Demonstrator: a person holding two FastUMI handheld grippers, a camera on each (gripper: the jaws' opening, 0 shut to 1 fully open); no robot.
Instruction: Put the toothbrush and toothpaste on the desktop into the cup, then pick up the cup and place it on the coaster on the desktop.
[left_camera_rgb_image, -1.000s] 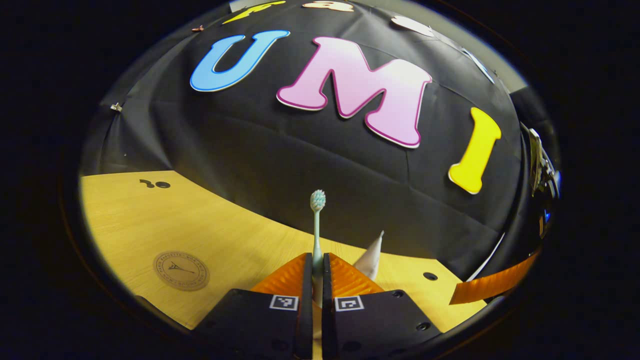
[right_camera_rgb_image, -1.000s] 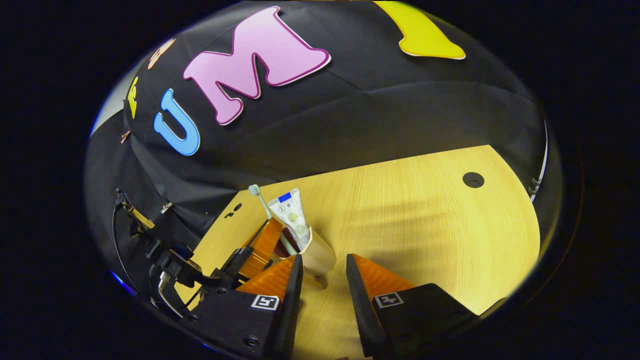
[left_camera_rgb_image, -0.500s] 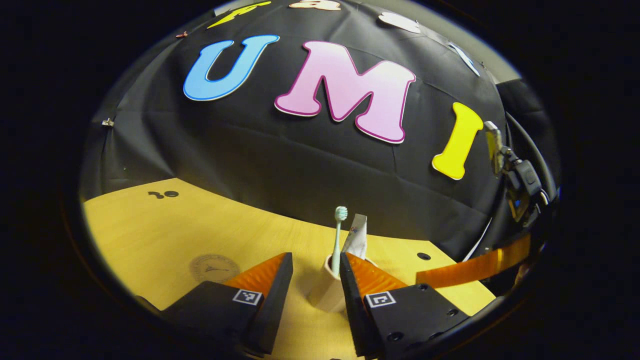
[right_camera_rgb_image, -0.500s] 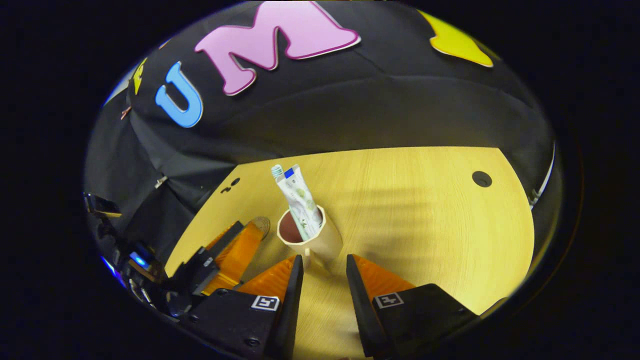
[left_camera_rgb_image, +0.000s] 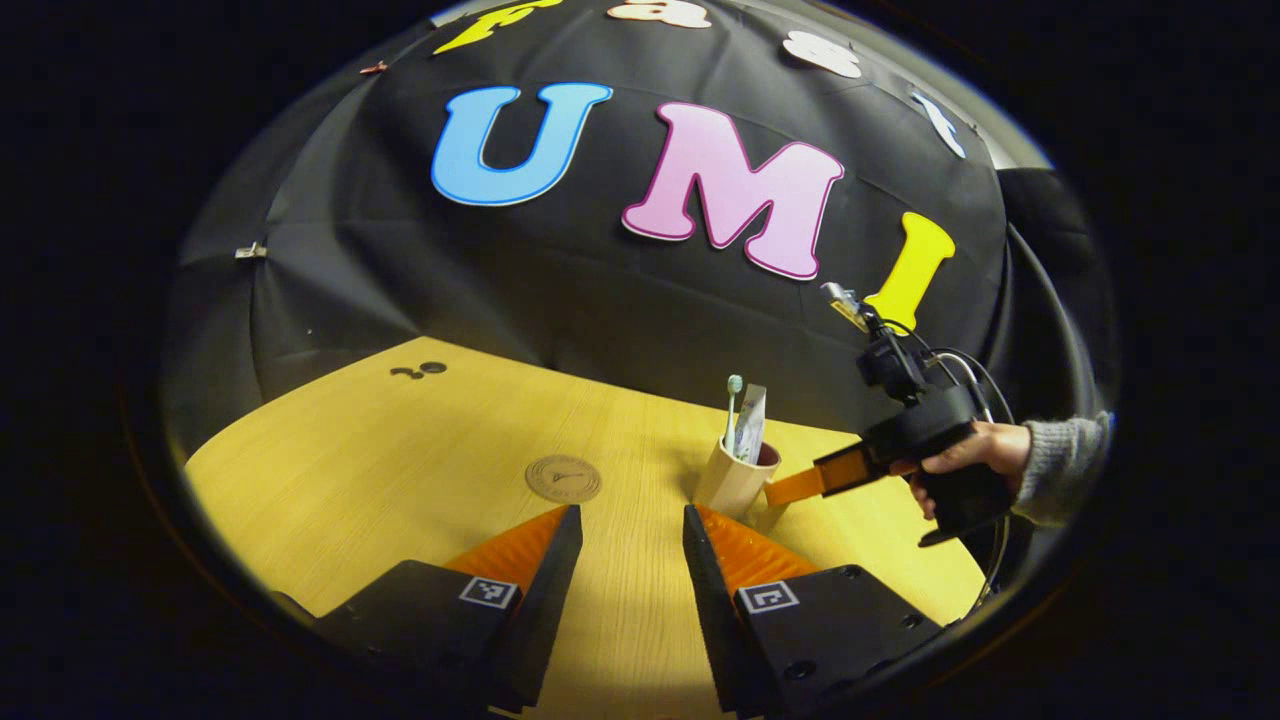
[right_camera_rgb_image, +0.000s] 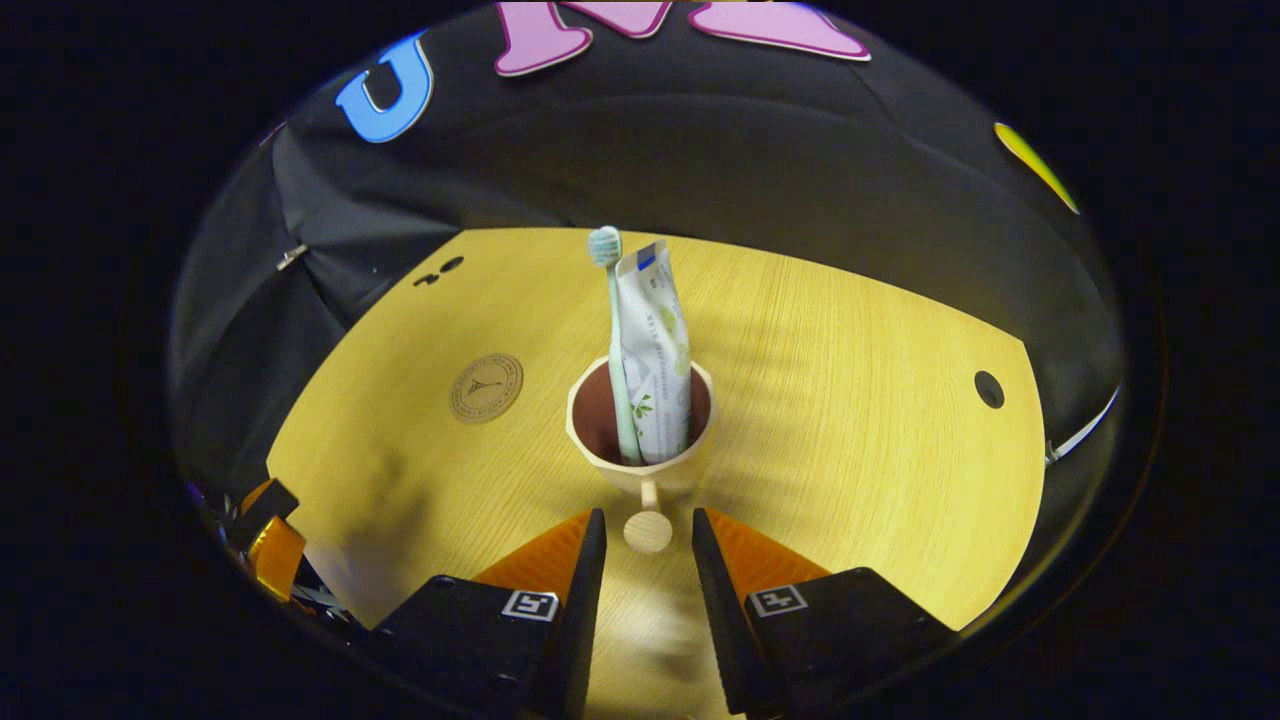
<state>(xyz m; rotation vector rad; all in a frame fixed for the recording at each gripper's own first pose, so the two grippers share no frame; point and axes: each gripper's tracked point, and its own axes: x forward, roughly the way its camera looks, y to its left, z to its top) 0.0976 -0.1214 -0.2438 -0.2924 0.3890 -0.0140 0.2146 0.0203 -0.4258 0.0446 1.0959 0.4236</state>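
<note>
wooden desktop (right_camera_rgb_image: 850, 420), black cloth wall behind | coaster (right_camera_rgb_image: 486, 387) lies flat | both grippers' fingers spread

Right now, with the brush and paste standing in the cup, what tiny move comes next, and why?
Probably close the right gripper on the cup handle: its open fingers already flank the round knob, toothbrush and toothpaste are inside, and the coaster waits bare to the left.

Bright desk, dark wall, strong fisheye bend.

The wooden desk (right_camera_rgb_image: 850, 420) glows evenly yellow under overhead light, with soft streaked shadows across it in the right gripper view. The booth wall stays dim. Straight edges curve toward the rim; focus is sharp, with no glare or motion blur.
</note>
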